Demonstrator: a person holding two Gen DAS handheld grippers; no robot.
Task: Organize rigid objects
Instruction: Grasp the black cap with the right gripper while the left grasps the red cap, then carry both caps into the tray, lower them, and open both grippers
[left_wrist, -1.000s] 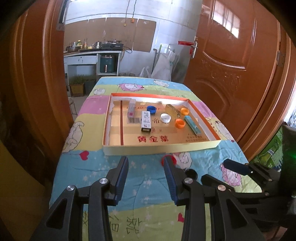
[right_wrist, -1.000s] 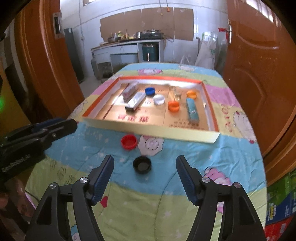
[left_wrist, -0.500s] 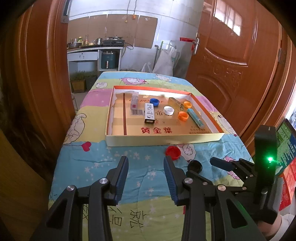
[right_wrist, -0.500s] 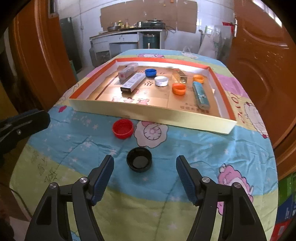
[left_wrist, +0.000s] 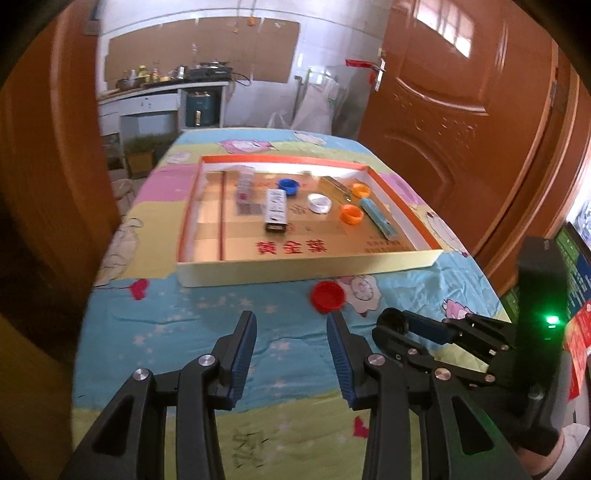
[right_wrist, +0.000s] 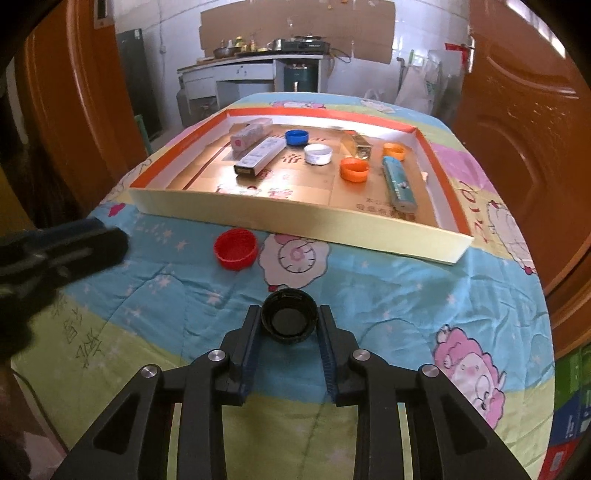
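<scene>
A black bottle cap (right_wrist: 289, 320) lies on the quilt, and my right gripper (right_wrist: 289, 325) is shut on it, one finger on each side. It also shows in the left wrist view (left_wrist: 394, 320), between the right gripper's fingers. A red cap (right_wrist: 235, 248) lies on the quilt just in front of the shallow cardboard tray (right_wrist: 303, 221); it also shows in the left wrist view (left_wrist: 327, 296). My left gripper (left_wrist: 291, 332) is open and empty, above the quilt to the near left of the red cap.
The tray (left_wrist: 303, 267) holds blue (right_wrist: 296, 137), white (right_wrist: 317, 153) and two orange caps (right_wrist: 354, 170), several small boxes and a teal case (right_wrist: 399, 182). Wooden doors stand on both sides. The table's right edge drops off near coloured boxes (right_wrist: 569, 406).
My right gripper moved forward and closed on the black cap, which a moment ago lay free ahead of its open fingers. My left gripper shifted slightly; it stays open.
</scene>
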